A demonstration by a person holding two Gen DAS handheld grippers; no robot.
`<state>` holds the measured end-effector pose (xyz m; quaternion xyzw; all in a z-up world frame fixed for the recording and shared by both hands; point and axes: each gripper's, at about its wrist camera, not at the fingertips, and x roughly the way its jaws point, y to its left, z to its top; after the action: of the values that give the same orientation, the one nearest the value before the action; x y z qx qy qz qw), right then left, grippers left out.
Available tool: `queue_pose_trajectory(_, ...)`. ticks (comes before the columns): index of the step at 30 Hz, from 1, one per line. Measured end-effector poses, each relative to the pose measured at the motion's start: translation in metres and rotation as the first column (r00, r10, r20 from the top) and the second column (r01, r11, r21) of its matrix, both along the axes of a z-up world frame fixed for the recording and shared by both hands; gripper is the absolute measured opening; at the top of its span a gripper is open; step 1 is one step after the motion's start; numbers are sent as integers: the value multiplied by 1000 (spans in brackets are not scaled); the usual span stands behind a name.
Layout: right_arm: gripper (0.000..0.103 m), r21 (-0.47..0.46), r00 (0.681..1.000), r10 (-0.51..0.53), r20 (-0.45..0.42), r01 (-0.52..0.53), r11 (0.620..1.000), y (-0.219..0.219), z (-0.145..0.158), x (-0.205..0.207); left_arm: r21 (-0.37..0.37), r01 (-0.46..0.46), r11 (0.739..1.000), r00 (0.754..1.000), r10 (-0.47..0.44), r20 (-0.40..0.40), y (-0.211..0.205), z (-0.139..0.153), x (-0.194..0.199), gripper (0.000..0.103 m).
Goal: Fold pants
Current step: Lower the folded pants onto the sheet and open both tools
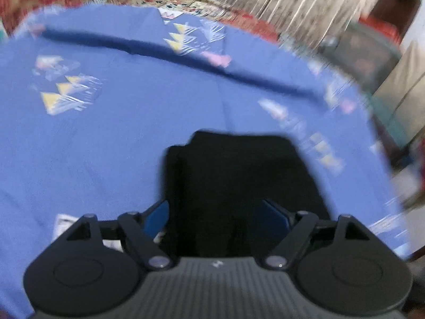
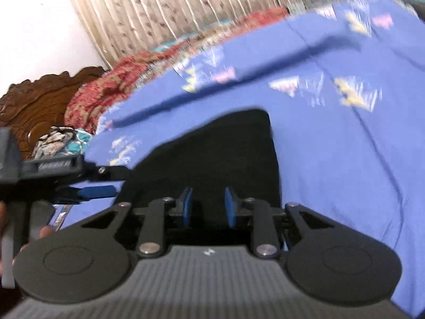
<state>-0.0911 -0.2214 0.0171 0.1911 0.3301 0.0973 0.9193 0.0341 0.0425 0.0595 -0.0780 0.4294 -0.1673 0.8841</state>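
Note:
The black pants (image 1: pixel 239 170) lie folded into a compact stack on the blue bedsheet (image 1: pixel 106 146). My left gripper (image 1: pixel 216 214) hovers over their near edge, open wide, blue pads apart on either side with no cloth pinched. In the right wrist view the pants (image 2: pixel 217 154) lie just ahead of my right gripper (image 2: pixel 208 206). Its blue pads stand a narrow gap apart, and I see nothing clamped between them. The left gripper (image 2: pixel 111 180) reaches in from the left, at the pants' left edge. Both views are blurred by motion.
A red floral blanket (image 2: pixel 106 87) is bunched along the far side of the bed, below a pleated curtain (image 2: pixel 186 5). A carved wooden headboard (image 2: pixel 34 101) stands at left. The person's hand (image 2: pixel 45 231) holds the left gripper. Furniture (image 1: pixel 372 53) stands past the bed's right edge.

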Motion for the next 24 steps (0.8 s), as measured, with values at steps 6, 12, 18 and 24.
queue_pose_trajectory(6, 31, -31, 1000, 23, -17, -24, 999, 13, 8, -13, 153, -57, 987, 996, 66, -55, -8, -15, -12, 77)
queue_pose_trajectory(12, 32, -4, 1000, 5, 3, -5, 1000, 2, 14, -20, 198, -83, 977, 997, 83, 12, -9, 2, -34, 79)
queue_pose_trajectory(18, 36, 14, 1000, -5, -11, 5, 1000, 0, 14, -21, 204, -101, 974, 995, 97, 32, -5, 11, -54, 85)
queue_pose_trajectory(24, 42, 49, 999, -10, -32, 12, 999, -5, 20, -25, 201, -90, 976, 996, 86, 31, -7, 14, -67, 89)
